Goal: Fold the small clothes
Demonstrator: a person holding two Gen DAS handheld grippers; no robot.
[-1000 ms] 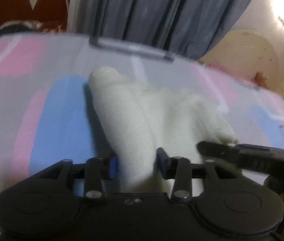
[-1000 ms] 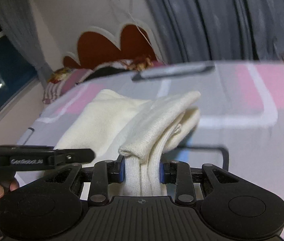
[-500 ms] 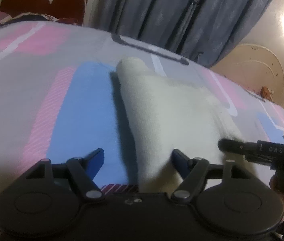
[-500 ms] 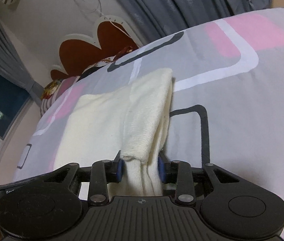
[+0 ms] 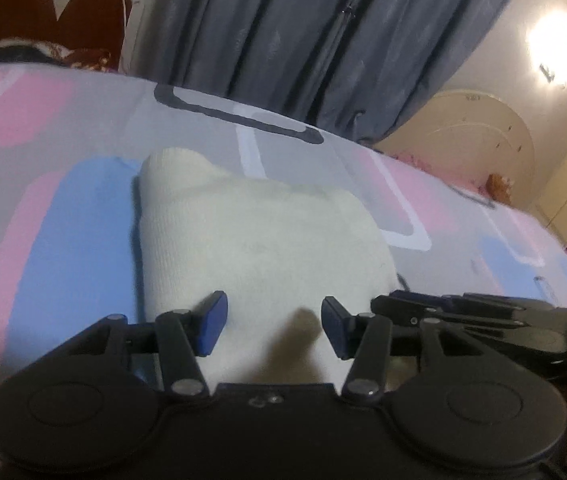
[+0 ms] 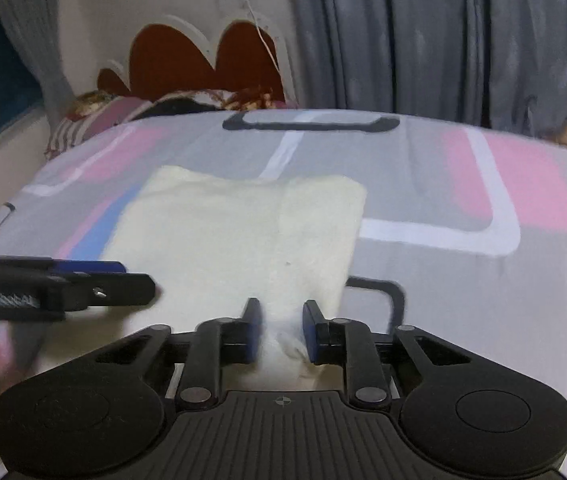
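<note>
Knitted matt garment; smooth cotton bedsheet

the folded cream knitted garment lies flat on the grey bedsheet with pink and blue blocks, its near edge reaching in between the fingers of both grippers. seen from the garment, the left gripper stands at its near left corner and the right gripper at its near right corner, side by side. behind the garment, past the far edge of the bed, hang the grey pleated curtains, with the scalloped dark red headboard to their left.
</note>
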